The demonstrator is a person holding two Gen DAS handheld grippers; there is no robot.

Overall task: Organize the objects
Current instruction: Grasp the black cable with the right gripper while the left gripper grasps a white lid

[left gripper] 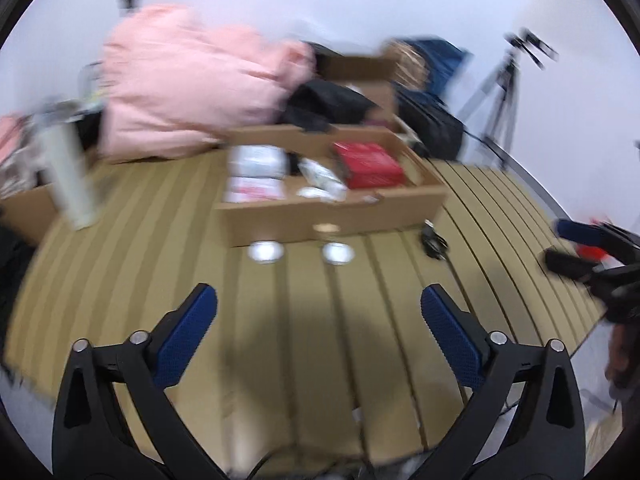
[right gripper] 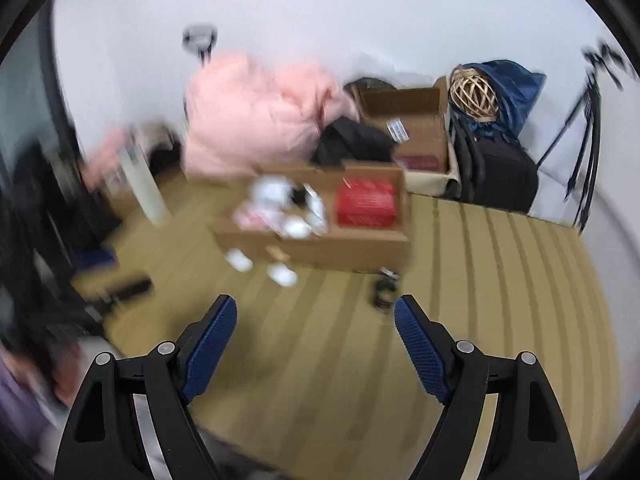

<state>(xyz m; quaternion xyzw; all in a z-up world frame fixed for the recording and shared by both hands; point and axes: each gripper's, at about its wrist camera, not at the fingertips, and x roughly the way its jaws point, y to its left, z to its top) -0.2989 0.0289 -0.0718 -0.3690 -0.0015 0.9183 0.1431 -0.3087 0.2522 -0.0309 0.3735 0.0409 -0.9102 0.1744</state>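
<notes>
Left gripper [left gripper: 318, 298] hovering wide open and empty at the bottom of the frame, right gripper [right gripper: 314, 308] likewise spread and holding nothing, cardboard box [left gripper: 332, 216] sitting mid-frame with a red box [left gripper: 370, 164] inside, 2 white lids [left gripper: 264, 251] lying just in front, pink coat [left gripper: 192, 92] piling up at upper left.

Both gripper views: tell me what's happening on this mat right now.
Nothing is being handled yet. The left gripper and right gripper both hang open and empty above the striped mat. Ahead sits a shallow cardboard box holding a red box and blurred white items. Two small white objects and a small black object lie loose on the mat in front of it.
</notes>
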